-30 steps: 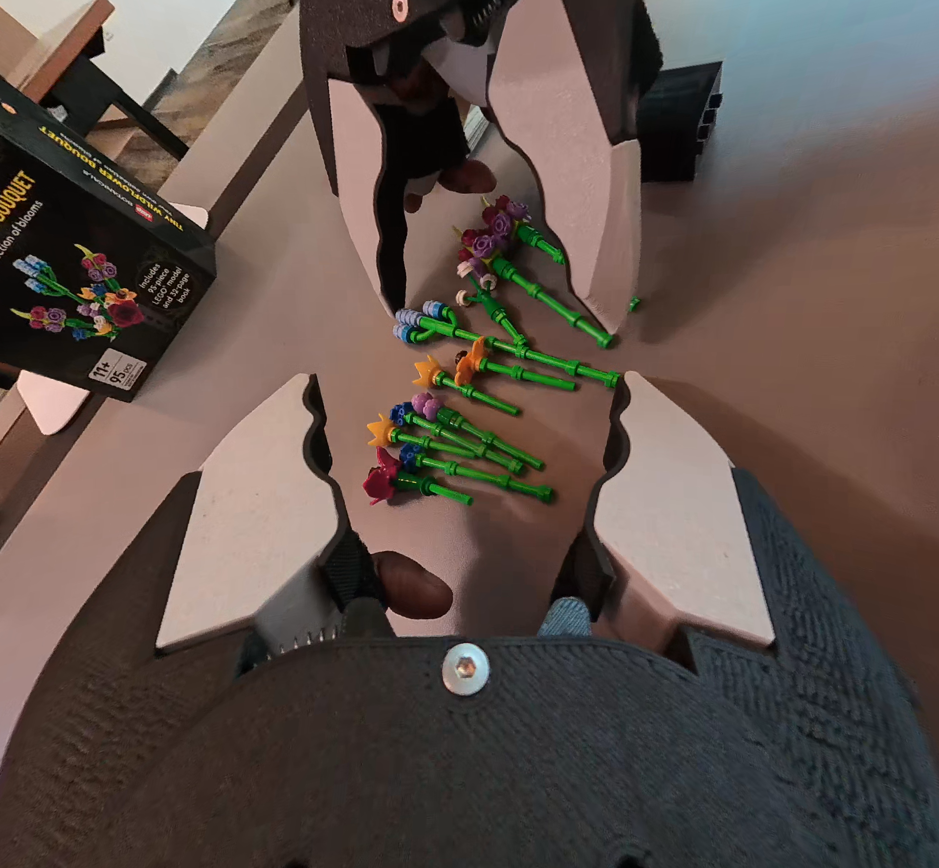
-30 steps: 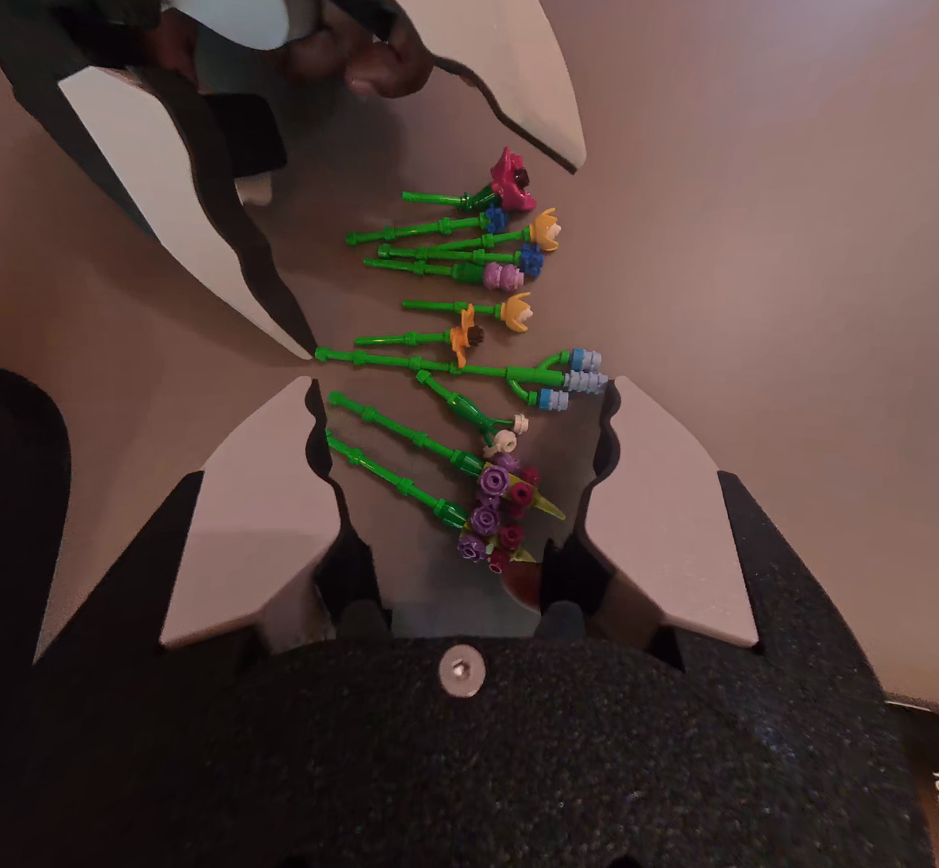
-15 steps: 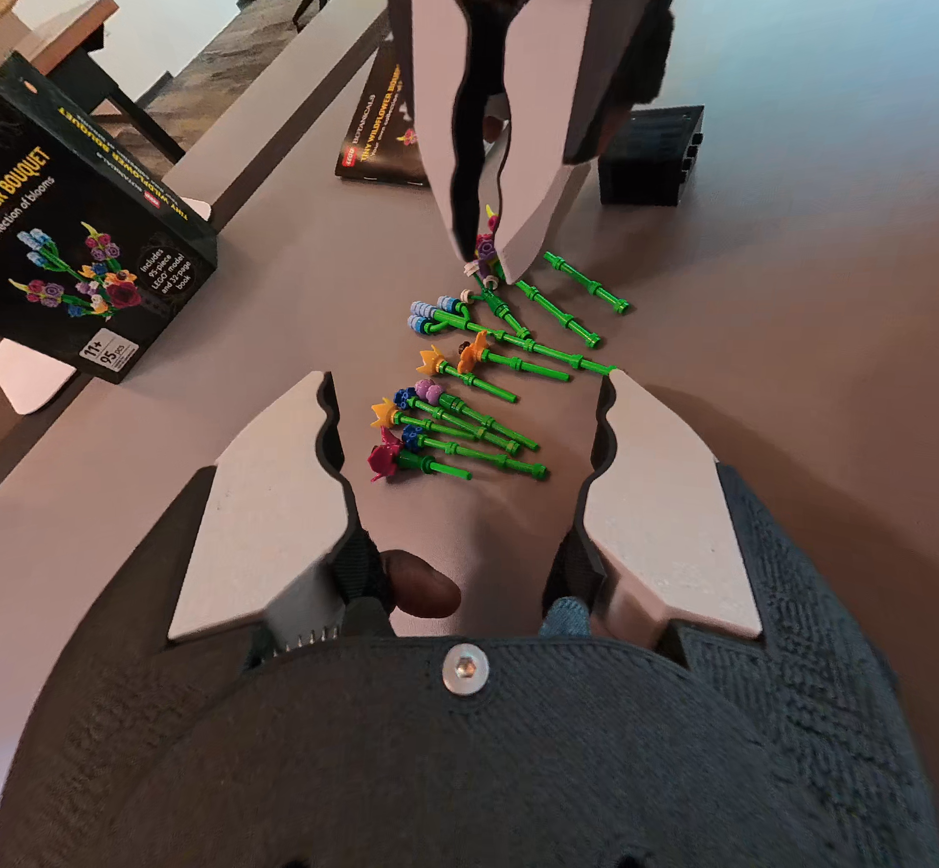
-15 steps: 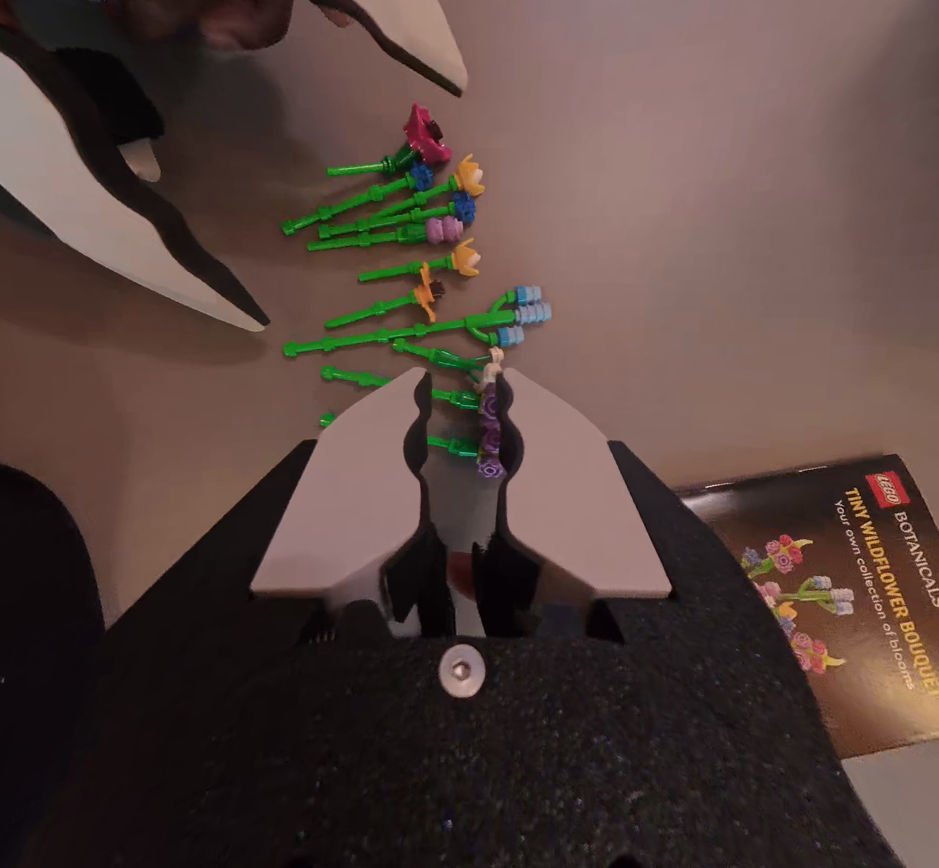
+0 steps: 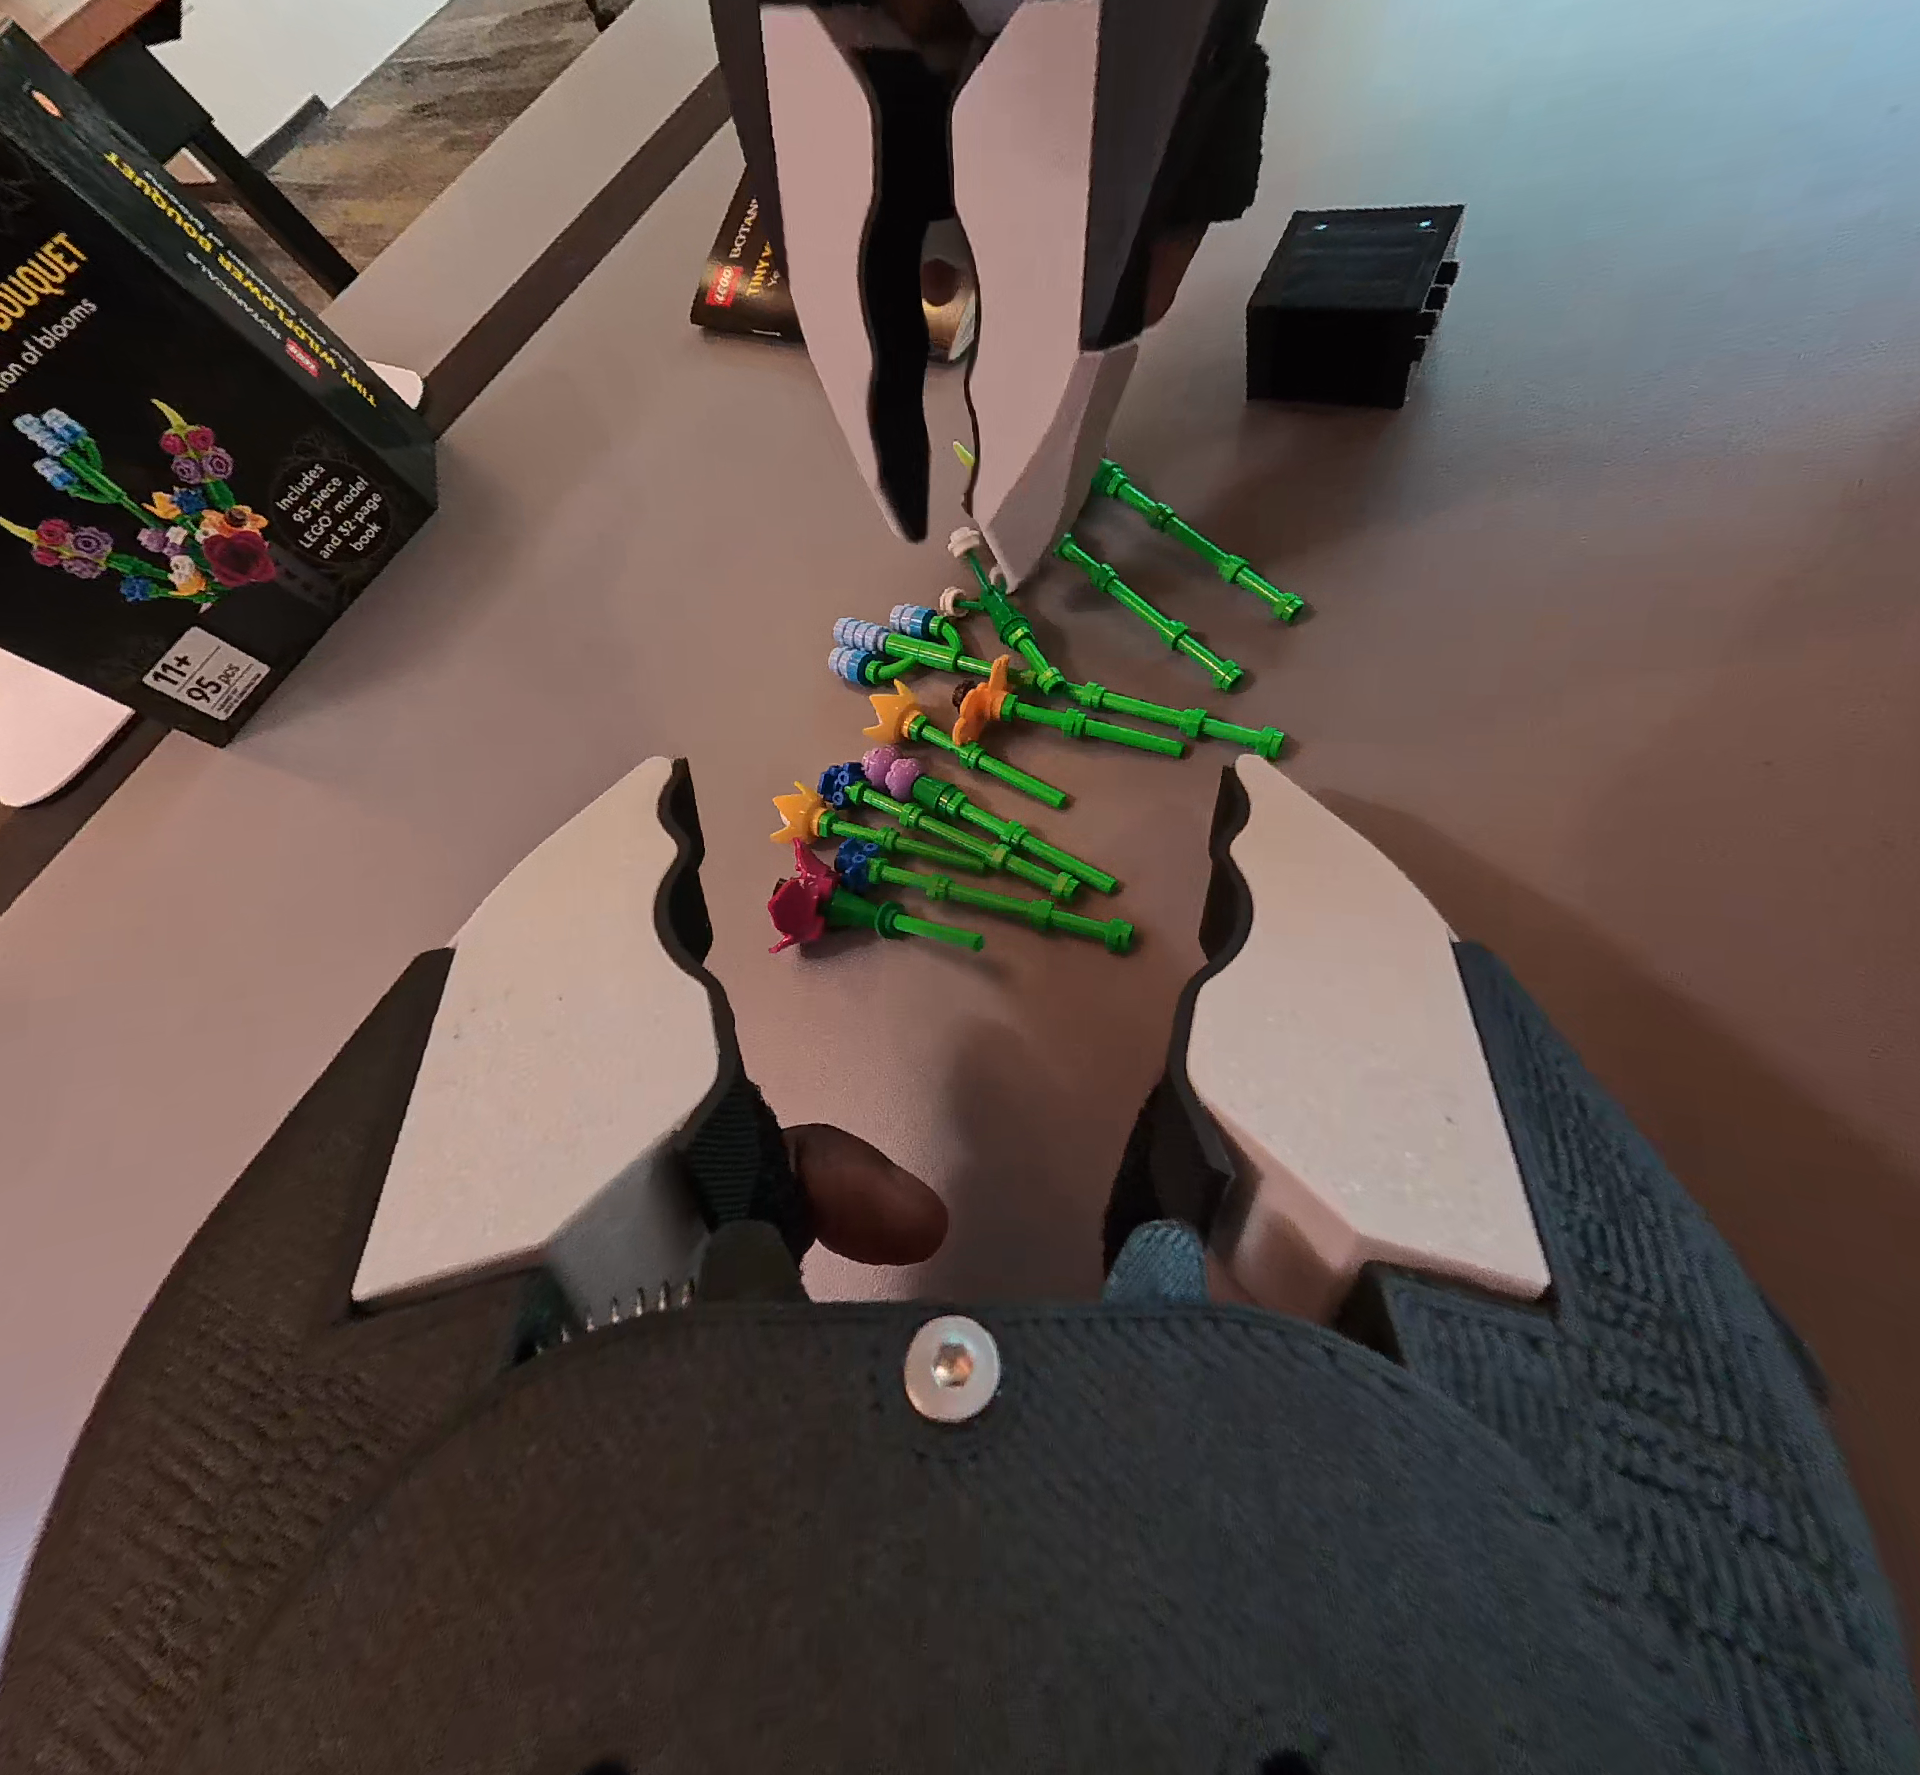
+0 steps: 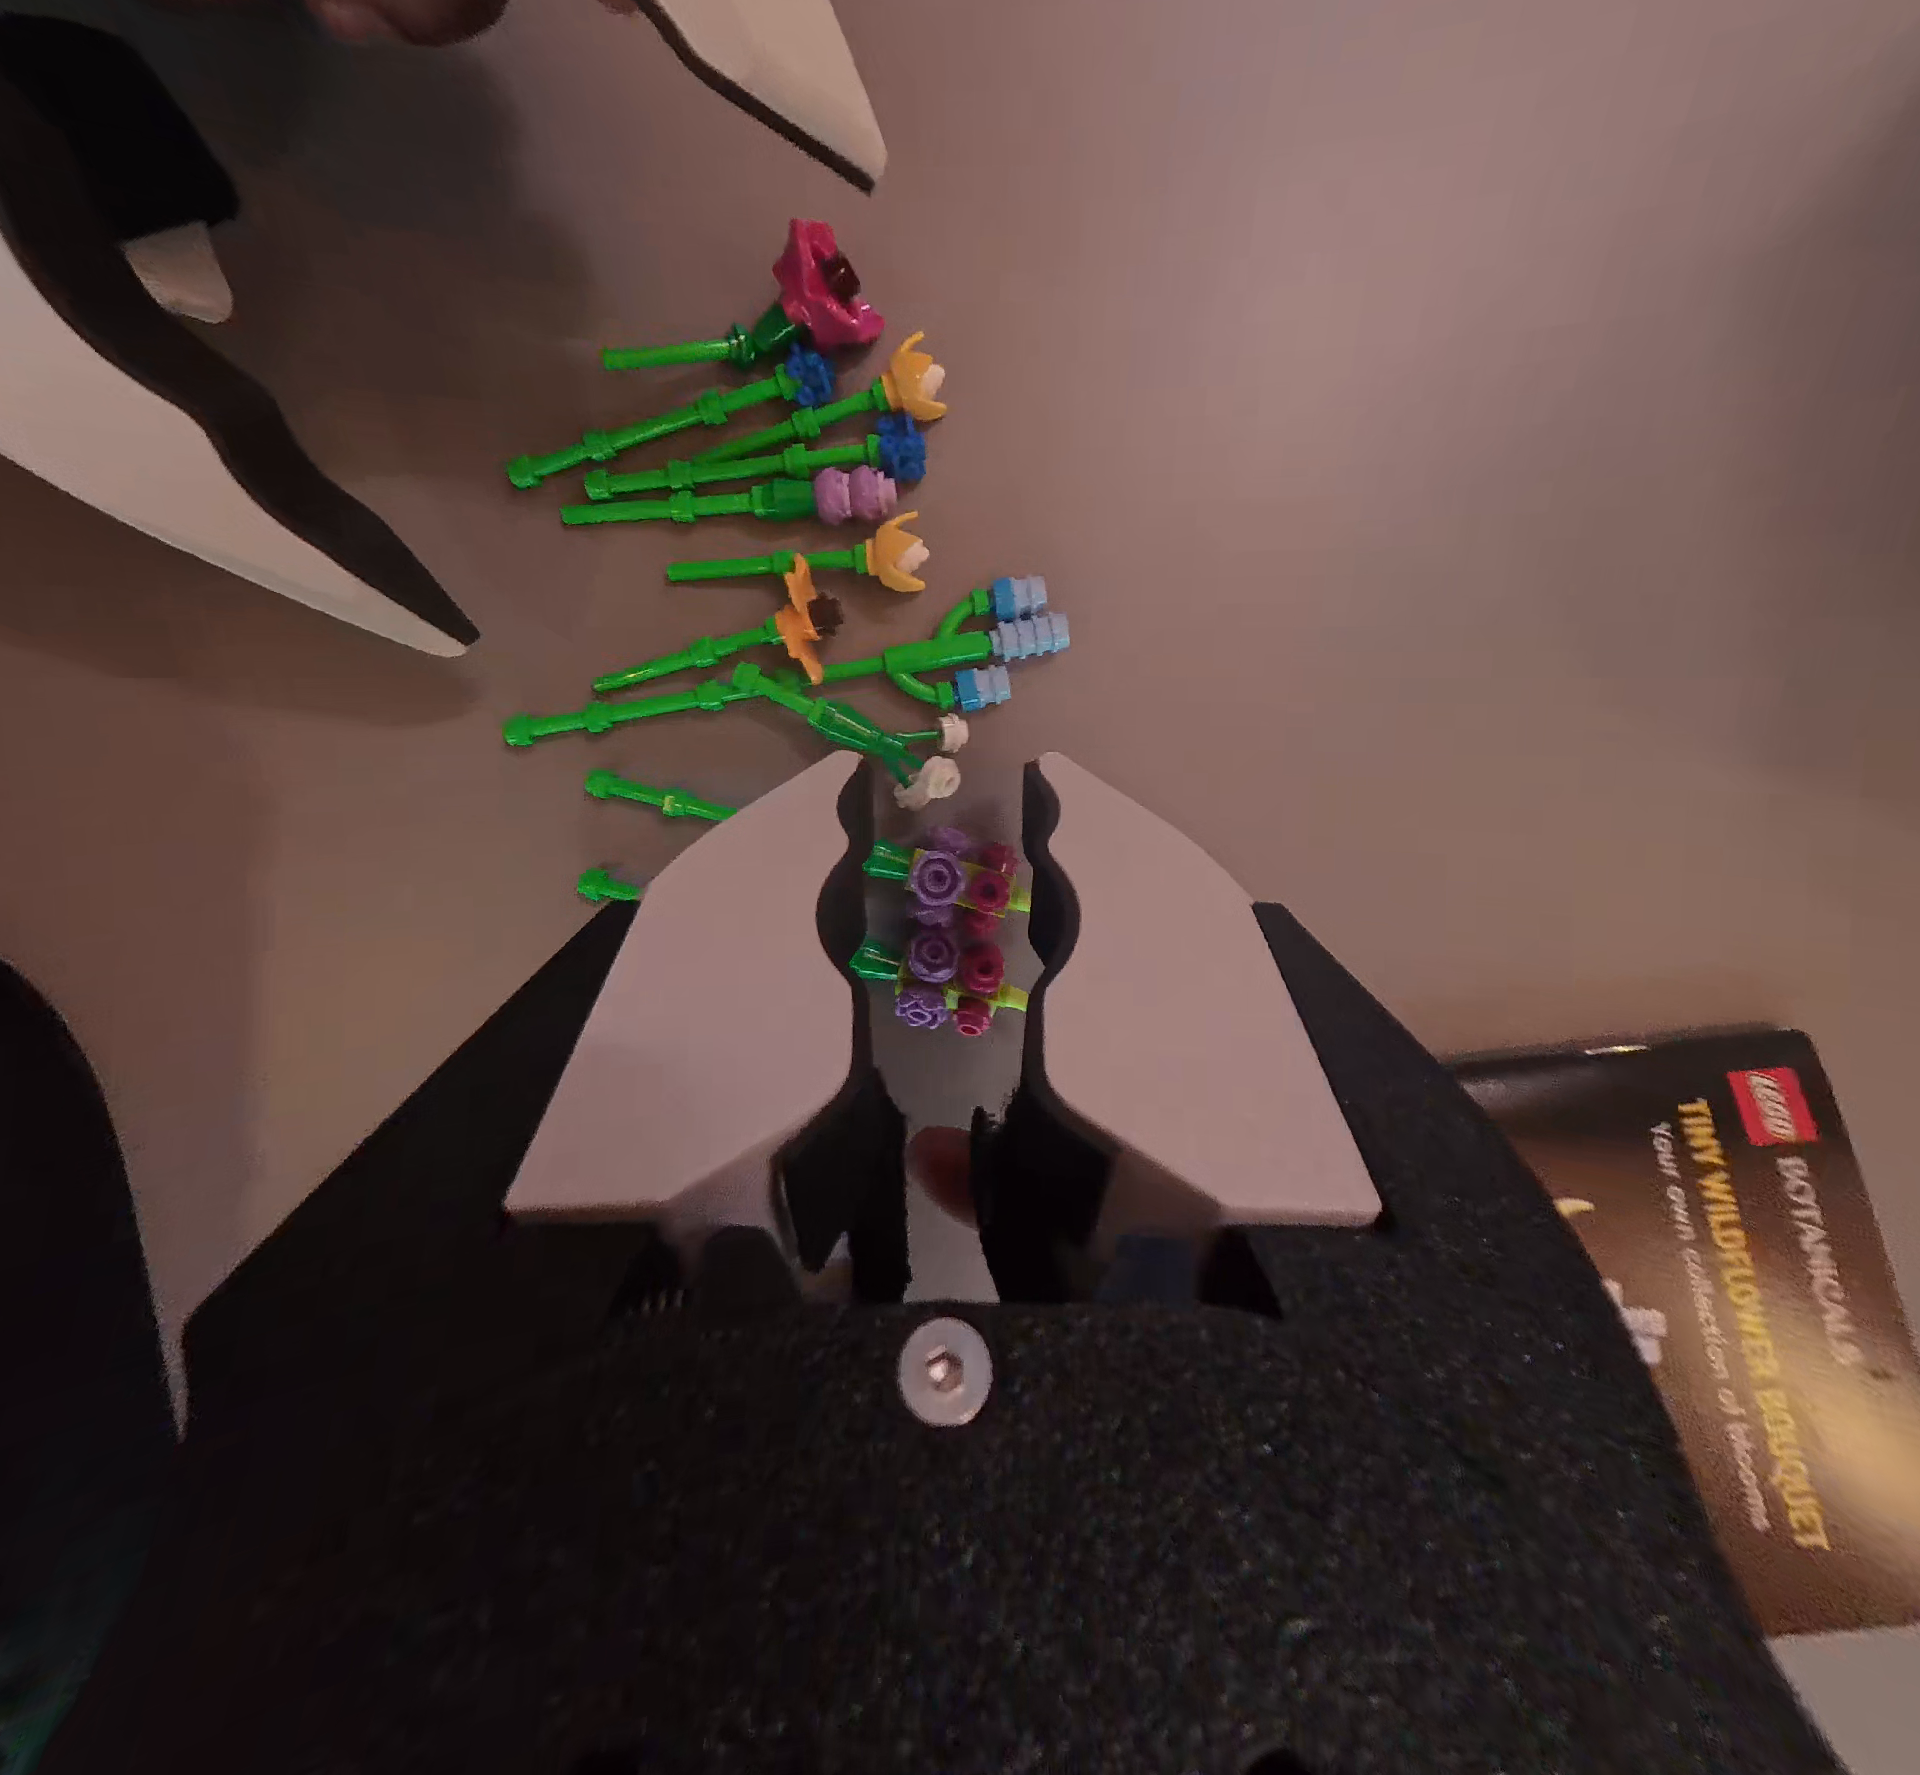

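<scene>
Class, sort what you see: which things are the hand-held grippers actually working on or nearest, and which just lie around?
In play: right hand-held gripper, closed around the purple-and-magenta sprigs; left hand-held gripper, open, above the crimson flower.

Lying about: blue-tipped stem, printed box, booklet, black block, all on the table.
</scene>
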Tool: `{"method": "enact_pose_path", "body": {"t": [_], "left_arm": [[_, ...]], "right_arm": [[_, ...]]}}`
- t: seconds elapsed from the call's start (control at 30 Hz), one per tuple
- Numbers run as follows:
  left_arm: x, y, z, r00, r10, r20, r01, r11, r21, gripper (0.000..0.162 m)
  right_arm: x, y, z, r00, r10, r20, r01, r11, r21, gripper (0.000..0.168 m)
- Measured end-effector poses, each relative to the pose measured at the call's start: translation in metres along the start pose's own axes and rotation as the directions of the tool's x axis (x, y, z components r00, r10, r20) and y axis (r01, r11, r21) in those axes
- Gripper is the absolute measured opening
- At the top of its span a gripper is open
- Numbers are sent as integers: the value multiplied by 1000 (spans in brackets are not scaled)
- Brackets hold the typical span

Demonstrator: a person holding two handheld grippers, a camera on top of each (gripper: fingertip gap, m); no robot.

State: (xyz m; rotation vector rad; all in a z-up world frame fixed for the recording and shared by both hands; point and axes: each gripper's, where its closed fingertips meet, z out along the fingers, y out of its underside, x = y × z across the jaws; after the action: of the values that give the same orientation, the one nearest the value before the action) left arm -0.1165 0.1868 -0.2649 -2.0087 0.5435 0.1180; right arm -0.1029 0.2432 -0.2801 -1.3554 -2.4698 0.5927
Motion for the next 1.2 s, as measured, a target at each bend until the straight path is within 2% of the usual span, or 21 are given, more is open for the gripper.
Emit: {"method": "enact_pose_path", "body": {"t": [0.07,0.13,0.2,0.33,0.47,0.53,0.8,0.83,0.9,0.97,1.03,1.13,1.17,1.2], "left_arm": [[-1,0,-1,1000,-5,-2,5,1000,6,93],[-1,-1,-2,1000,-16,-9,17,1000,13,93],[-3,-2,-4,1000,-29,-12,29,999,21,93],[-10,-1,-7,998,-61,-7,61,998,25,93],[-16,1,-10,995,-97,-4,97,995,17,93],[-16,2,-10,994,-108,-12,108,994,14,93],[-16,11,-8,992,-126,-13,125,991,-40,93],[-18,14,-9,989,-148,-4,147,987,-62,93],[-23,19,-12,976,-214,31,216,970,-111,93],[-29,21,-22,949,-303,90,313,940,-137,98],[-33,22,-35,914,-373,161,394,909,-136,104],[-35,20,-52,891,-367,268,406,908,-104,108],[-33,18,-56,890,-354,287,394,914,-95,108],[-28,15,-59,894,-343,288,380,922,-80,97]], "right_arm": [[-4,2,5,999,-7,44,9,999,-34,22],[-7,5,9,993,-83,78,89,993,-72,12],[-8,5,8,977,-184,108,193,977,-85,10],[-9,0,2,901,-389,194,410,908,-83,7],[-6,1,0,825,-512,239,549,826,-126,7],[-6,1,-2,801,-535,267,578,808,-116,7],[-8,11,2,809,-503,304,560,818,-136,7],[-7,15,4,820,-490,296,549,820,-162,11],[-6,14,1,876,-420,238,465,866,-183,41],[-8,5,-9,955,-269,128,286,947,-143,58],[-10,-4,-24,997,-66,-34,64,997,-51,72],[-34,-14,-42,958,248,-146,-218,957,193,87],[-43,-14,-46,930,327,-167,-278,924,262,87],[-50,-12,-51,901,386,-197,-312,894,322,79]]}}
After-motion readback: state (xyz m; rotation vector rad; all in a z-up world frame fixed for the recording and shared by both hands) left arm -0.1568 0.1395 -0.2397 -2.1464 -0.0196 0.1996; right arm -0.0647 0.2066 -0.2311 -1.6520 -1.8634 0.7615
